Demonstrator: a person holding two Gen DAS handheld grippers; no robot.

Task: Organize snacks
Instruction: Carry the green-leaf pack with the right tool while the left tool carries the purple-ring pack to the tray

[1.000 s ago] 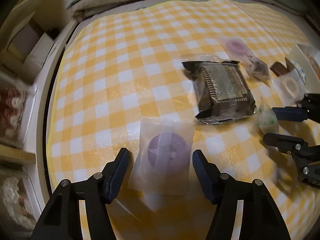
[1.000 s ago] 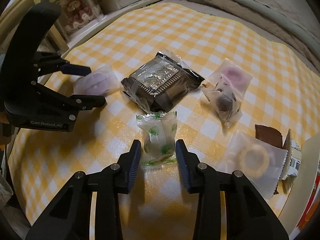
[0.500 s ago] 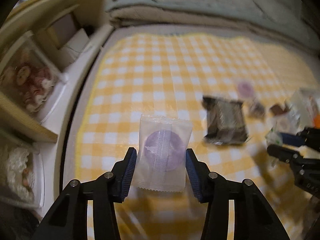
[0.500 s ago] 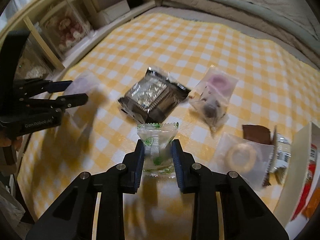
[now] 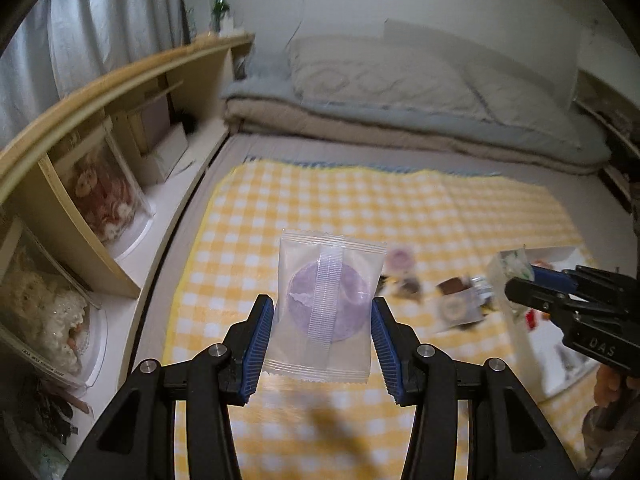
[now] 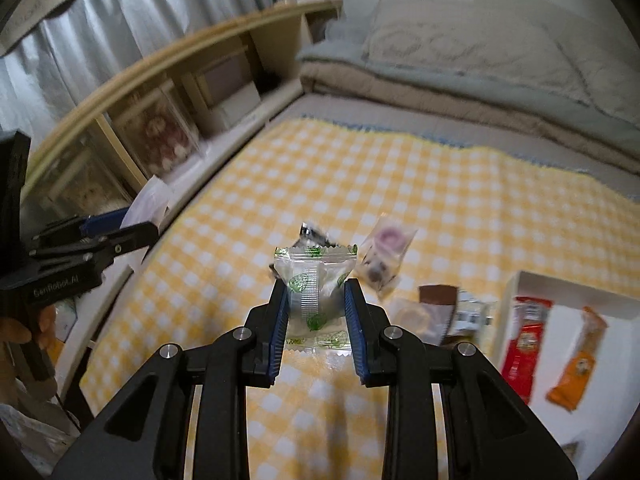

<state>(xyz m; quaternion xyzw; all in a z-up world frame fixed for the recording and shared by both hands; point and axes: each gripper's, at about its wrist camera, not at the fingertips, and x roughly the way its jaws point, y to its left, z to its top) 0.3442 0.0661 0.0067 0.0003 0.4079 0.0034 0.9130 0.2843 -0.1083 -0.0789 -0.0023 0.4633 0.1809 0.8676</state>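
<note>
Bedroom, yellow checked cloth (image 5: 400, 208) spread by folded bedding.
Left wrist view: the left gripper (image 5: 323, 334) is clamped on a frosted packet (image 5: 326, 310) with a purple disc, upright between its jaws. Right wrist view: the right gripper (image 6: 316, 326) pinches a green-leaf candy packet (image 6: 314, 296); a white box (image 6: 568, 300) sits right of the jaws.

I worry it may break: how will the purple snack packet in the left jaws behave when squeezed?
The purple snack packet stands upright unsupported in the left gripper, so it seems fairly stiff and light. The round piece inside already looks chipped, so probably brittle. The smooth film may slip.
</note>
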